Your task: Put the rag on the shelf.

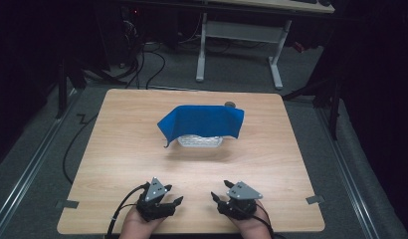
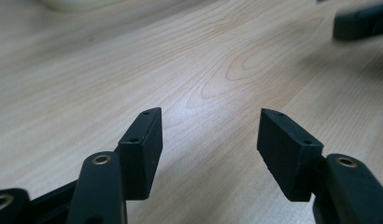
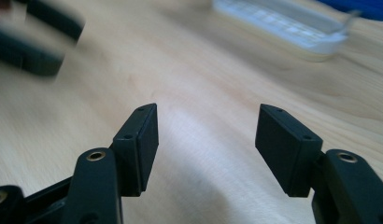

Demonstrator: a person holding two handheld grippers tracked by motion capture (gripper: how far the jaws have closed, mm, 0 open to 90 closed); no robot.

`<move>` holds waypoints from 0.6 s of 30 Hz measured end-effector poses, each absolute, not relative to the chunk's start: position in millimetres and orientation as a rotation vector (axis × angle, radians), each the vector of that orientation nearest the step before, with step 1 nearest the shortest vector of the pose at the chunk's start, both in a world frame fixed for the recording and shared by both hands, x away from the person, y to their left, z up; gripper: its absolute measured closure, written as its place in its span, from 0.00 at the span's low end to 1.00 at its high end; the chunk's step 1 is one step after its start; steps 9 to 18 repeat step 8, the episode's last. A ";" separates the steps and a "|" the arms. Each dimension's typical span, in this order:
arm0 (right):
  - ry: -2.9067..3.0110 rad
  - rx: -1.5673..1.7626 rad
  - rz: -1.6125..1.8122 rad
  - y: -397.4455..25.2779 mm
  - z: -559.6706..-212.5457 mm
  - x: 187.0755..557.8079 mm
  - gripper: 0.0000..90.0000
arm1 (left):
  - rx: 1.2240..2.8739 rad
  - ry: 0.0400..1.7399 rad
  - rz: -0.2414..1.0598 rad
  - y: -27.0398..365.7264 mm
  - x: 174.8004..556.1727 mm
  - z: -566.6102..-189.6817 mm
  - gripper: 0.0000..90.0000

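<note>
A blue cloth is draped over a white slatted basket at the middle of the wooden table; the basket's front edge shows below the cloth, and the basket also appears far off in the right gripper view. A small dark round object peeks out behind the cloth. My left gripper rests near the table's front edge, open, nothing between its fingers. My right gripper sits beside it, also open and empty, fingers wide apart.
A white-legged desk stands beyond the table on grey carpet, with cables on the floor at the left. Tape tabs mark the table's front corners. Bare wood lies between the grippers and the basket.
</note>
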State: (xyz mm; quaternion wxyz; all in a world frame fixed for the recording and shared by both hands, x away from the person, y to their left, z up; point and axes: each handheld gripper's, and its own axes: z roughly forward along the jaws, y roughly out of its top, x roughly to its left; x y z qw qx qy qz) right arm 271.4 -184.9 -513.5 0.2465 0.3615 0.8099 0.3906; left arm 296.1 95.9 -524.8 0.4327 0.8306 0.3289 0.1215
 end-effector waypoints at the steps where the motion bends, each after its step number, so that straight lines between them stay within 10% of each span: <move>1: 2.216 0.951 1.027 -182.9 -516.3 272.2 0.45 | 2.079 0.818 0.302 96.4 297.6 -525.5 0.45; 18: 2.201 1.024 1.044 -191.7 -518.6 282.3 0.45 | 2.052 0.885 0.257 107.5 303.6 -530.0 0.45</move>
